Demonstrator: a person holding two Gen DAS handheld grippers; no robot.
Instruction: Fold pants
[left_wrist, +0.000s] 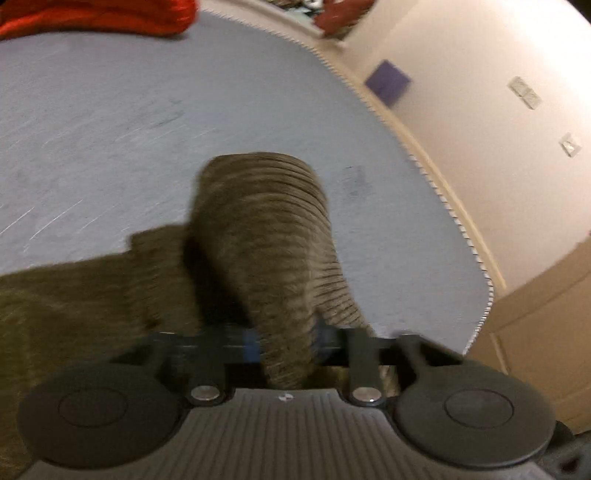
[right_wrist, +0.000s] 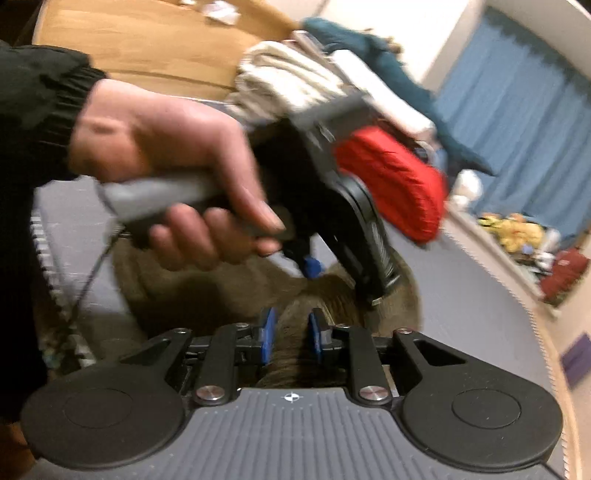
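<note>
Pants (left_wrist: 266, 236) bunch between both clenched jaws, left gripper (left_wrist: 284, 343) and right gripper (right_wrist: 290, 332); I'm mid-fold, next laying them flat ahead.

We see a grey bed (left_wrist: 110, 122) carrying brown pants (left_wrist: 266, 229) toward six o'clock and a red garment (left_wrist: 96, 16) at eleven o'clock.

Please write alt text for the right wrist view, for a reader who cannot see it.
The right hand-held gripper pinches brown ribbed pants between blue pads. Ahead, a person's hand holds the left hand-held gripper over the same fabric.
</note>
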